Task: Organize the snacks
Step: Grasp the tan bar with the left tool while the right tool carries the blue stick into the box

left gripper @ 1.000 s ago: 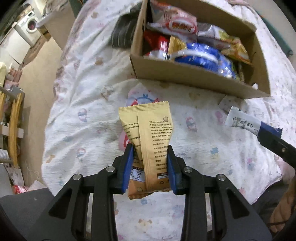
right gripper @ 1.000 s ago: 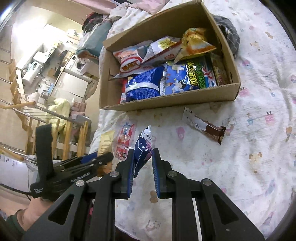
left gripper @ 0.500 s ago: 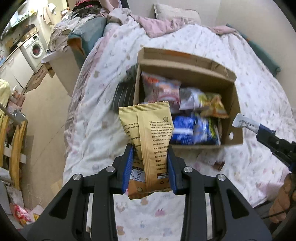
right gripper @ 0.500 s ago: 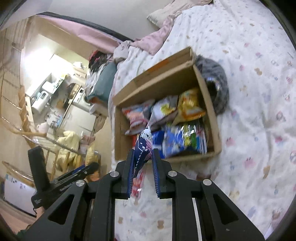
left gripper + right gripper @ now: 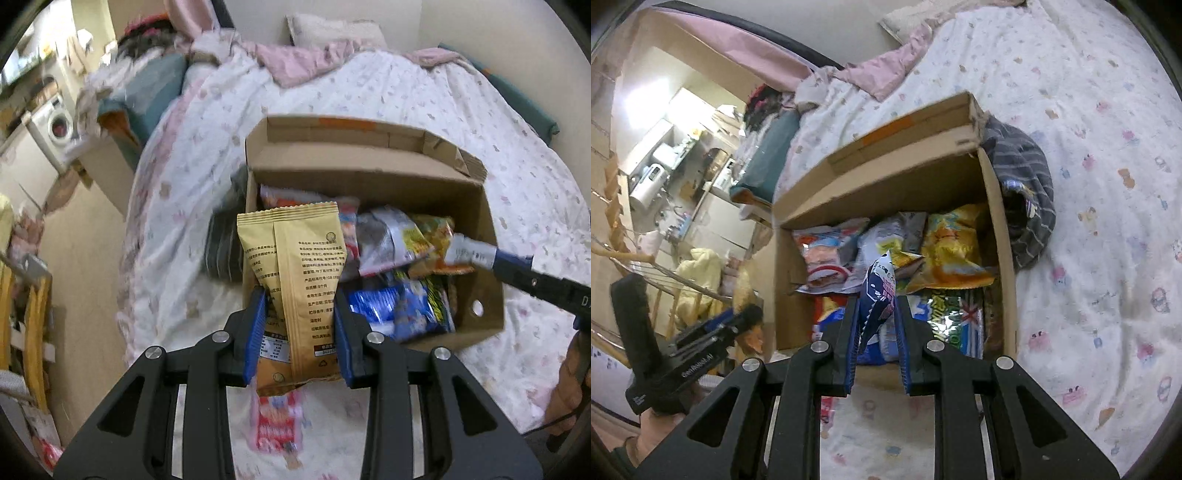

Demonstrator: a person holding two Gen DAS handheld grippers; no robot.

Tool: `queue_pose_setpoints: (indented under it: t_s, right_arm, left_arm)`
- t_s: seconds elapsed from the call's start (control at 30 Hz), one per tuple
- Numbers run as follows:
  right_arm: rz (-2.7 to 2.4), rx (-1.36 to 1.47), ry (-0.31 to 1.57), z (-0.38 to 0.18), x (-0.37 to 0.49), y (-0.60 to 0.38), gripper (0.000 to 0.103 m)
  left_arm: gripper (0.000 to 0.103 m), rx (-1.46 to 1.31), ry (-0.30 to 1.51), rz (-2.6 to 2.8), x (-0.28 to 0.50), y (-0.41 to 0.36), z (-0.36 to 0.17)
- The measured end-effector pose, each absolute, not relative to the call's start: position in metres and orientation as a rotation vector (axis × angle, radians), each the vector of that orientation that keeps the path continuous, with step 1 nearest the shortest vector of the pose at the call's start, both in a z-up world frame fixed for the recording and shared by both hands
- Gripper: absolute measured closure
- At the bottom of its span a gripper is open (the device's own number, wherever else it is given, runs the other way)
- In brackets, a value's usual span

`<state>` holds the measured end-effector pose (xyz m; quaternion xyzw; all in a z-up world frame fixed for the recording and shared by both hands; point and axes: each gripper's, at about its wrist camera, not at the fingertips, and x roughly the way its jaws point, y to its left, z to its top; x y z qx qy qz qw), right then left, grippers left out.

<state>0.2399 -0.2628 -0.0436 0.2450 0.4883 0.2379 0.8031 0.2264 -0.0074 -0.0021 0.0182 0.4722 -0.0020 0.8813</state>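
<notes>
Left tongs (image 5: 299, 325) clamped on tan snack packet (image 5: 299, 273), upright, held in front of cardboard box (image 5: 369, 166). Right tongs (image 5: 875, 339) pinched on small blue-white sachet (image 5: 879, 291) — above box's near edge. Box sits on bed (image 5: 1089, 184), full of snack bags; striped grey garment (image 5: 1030, 192) beside it.

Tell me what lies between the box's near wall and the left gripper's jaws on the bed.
In the left wrist view, a red and pink snack packet lies on the floral sheet before the cardboard box, below the held tan packet.
</notes>
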Motion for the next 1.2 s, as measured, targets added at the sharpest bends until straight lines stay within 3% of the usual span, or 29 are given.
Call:
queue_pose_setpoints:
  t_s: [0.1,0.57,1.07,1.17,1.2]
  right_arm:
    - [0.508,0.53,1.064,-0.053,0.241,-0.26,0.084]
    - [0.546,0.545,1.086,-0.07,0.246,-0.239,0.084]
    - [0.512,0.485,1.094,-0.073,0.247,-0.236,0.08]
    - [0.508,0.454,1.067,-0.067,0.245,-0.233,0.08]
    - [0.513,0.445,1.055,-0.064,0.244,-0.232,0.08]
  left_arm:
    - [0.073,0.114,0.872,0.001,0.227,-0.013,-0.006]
    - [0.072,-0.02,1.053,-0.048,0.256,-0.004,-0.04]
    - [0.068,-0.086,1.036,-0.069,0.25,0.001,-0.031]
    - [0.06,-0.081,1.019,-0.084,0.247,0.0,-0.026]
    - [0.05,-0.084,1.008,-0.086,0.245,0.0,-0.023]
